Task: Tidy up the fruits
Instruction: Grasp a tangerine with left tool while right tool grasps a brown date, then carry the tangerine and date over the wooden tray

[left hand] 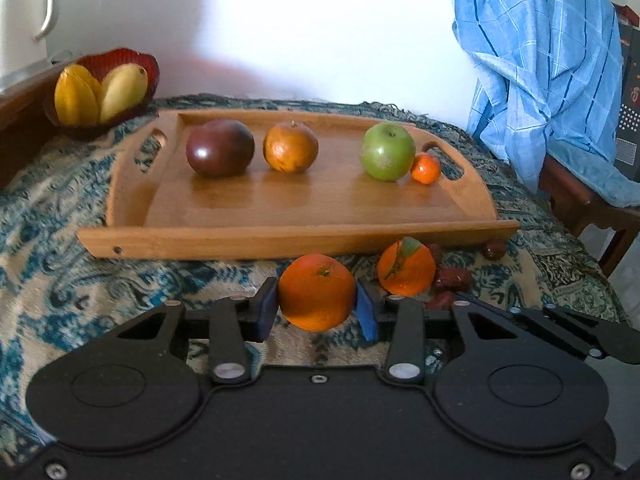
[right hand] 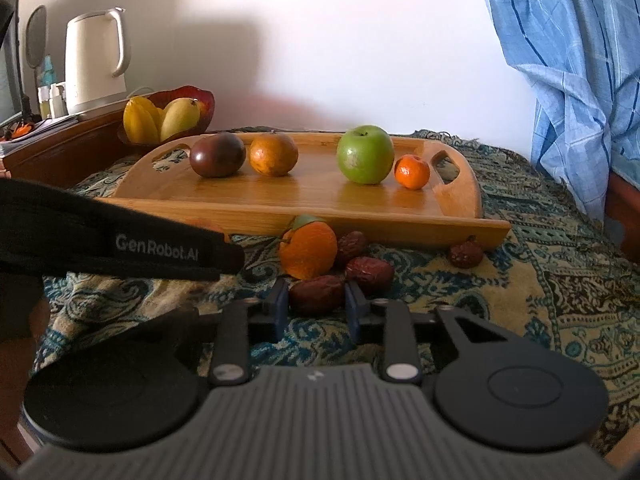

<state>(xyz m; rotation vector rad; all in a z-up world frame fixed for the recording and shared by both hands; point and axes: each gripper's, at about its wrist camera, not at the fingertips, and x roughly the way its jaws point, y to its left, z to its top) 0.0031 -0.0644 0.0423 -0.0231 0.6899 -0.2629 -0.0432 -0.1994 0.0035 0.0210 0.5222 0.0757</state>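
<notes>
In the left wrist view, my left gripper (left hand: 317,309) is shut on an orange (left hand: 316,290) lying on the patterned cloth just in front of the wooden tray (left hand: 288,236). A second orange with a green leaf (left hand: 406,266) lies to its right. In the right wrist view, my right gripper (right hand: 316,305) is shut on a dark red date (right hand: 316,293), both blue pads against its ends. Two more dates (right hand: 370,274) and the leafy orange (right hand: 308,249) lie just beyond it. The tray holds a dark plum-coloured fruit (left hand: 220,148), a dull orange (left hand: 291,146), a green apple (left hand: 387,151) and a small tangerine (left hand: 426,168).
A red bowl (left hand: 132,60) with yellow fruit stands at the back left, beside a white kettle (right hand: 98,60) on a wooden ledge. A blue checked cloth (left hand: 536,60) hangs over a chair at the right. One date (right hand: 465,254) lies by the tray's right corner. The left device's black strap (right hand: 120,240) crosses the right wrist view.
</notes>
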